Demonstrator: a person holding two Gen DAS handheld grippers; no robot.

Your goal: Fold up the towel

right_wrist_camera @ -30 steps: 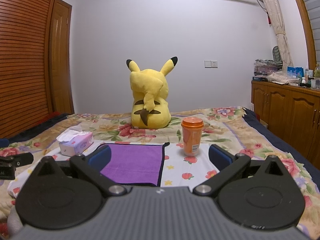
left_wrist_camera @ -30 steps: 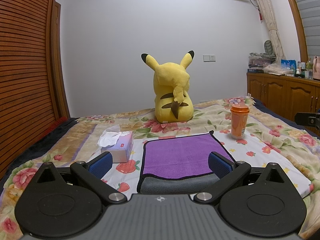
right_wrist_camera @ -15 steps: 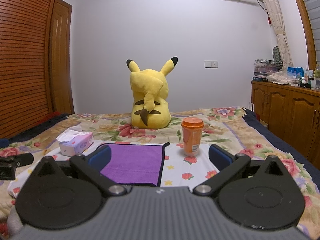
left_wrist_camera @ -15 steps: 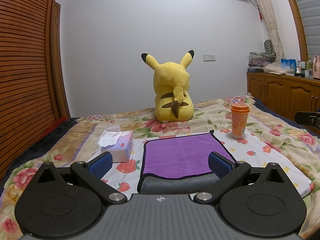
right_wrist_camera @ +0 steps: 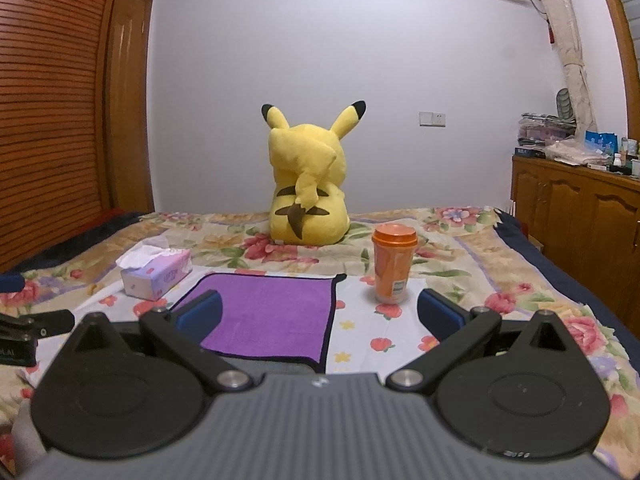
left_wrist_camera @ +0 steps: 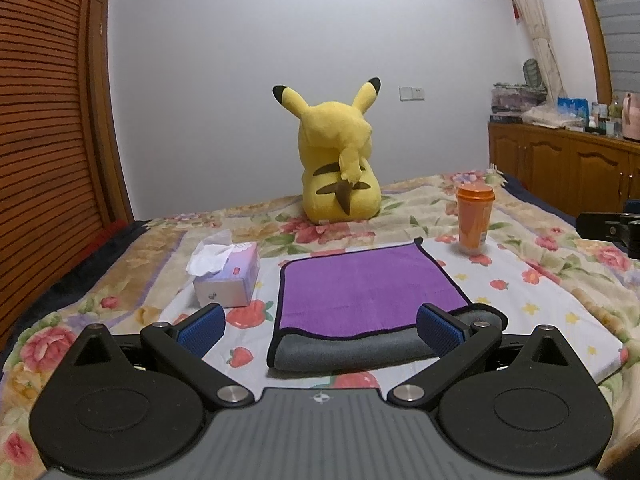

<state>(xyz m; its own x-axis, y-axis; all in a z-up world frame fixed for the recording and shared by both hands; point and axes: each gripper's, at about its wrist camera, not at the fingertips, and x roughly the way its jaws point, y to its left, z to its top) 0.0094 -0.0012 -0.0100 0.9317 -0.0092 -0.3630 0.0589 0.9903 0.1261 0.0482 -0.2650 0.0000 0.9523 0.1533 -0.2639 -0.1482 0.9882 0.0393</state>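
Item 1: towel [left_wrist_camera: 368, 288], purple top w/ grey underside, dark piped edge. Lies flat on floral bedspread [left_wrist_camera: 552, 304], centre of left-wrist frame, lower-centre-left of right-wrist frame. Near edge shows a grey layer rolled out under the purple, so prob. already doubled once. Judged light, soft, limp microfibre; non-slip, not fragile; will sag if lifted by one point. Best hold: near corners, pinching through all layers at the piped hem.

Item 2: left gripper [left_wrist_camera: 320, 330], jaws wide, nothing held, low in frame just short of near edge.

Item 3: right gripper [right_wrist_camera: 319, 316], jaws wide, empty, towel's near right corner between its fingers.

Misc: tissue box [left_wrist_camera: 230, 276] left of towel; orange cup [left_wrist_camera: 475, 220] upper right; yellow plush [left_wrist_camera: 340, 168] behind.
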